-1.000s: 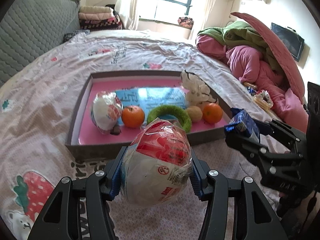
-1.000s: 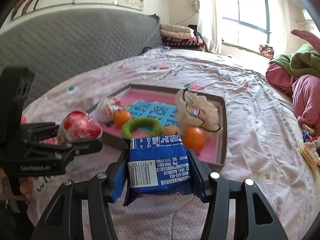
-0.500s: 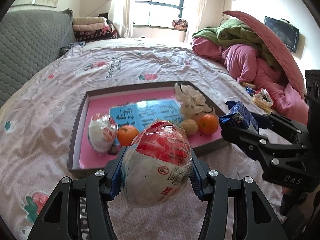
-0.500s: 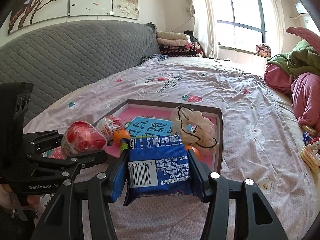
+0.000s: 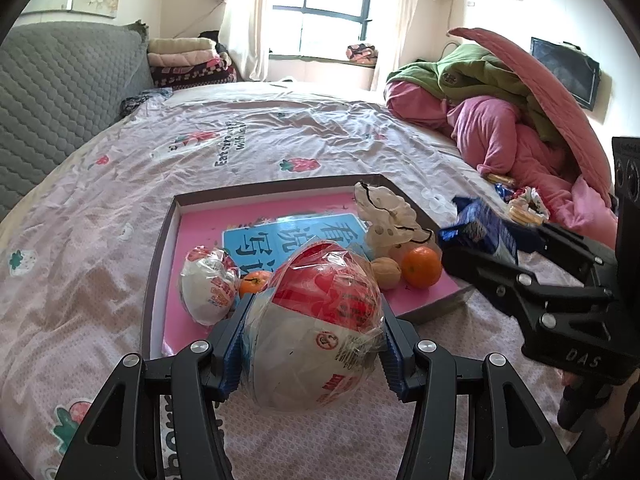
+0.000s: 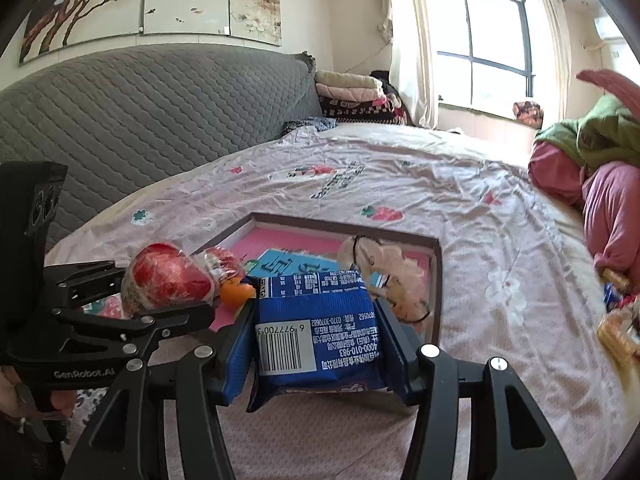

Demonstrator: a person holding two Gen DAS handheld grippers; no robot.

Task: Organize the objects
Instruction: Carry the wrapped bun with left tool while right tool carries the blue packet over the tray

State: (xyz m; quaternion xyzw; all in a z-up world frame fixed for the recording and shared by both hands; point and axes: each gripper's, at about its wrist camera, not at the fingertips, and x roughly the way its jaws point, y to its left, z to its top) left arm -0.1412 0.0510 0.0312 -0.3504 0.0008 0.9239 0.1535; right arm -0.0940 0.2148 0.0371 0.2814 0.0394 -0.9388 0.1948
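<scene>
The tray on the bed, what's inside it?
In the tray: a wrapped red-and-white ball, two oranges, a walnut, a cream scrunchie and a blue sheet. The ball in the left gripper covers the middle.

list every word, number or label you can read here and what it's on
"GenRobot.AI": on the body of the left gripper, right wrist view.
"DAS": on the body of the right gripper, left wrist view.
"4000-010-983", upside down: on the blue snack packet.
"6 977700", upside down beside the barcode: same packet; the remaining digits are hidden.
Bedsheet lettering, the blue card's Chinese characters and the wrapped red-and-white ball's print: too distorted to read.
</scene>
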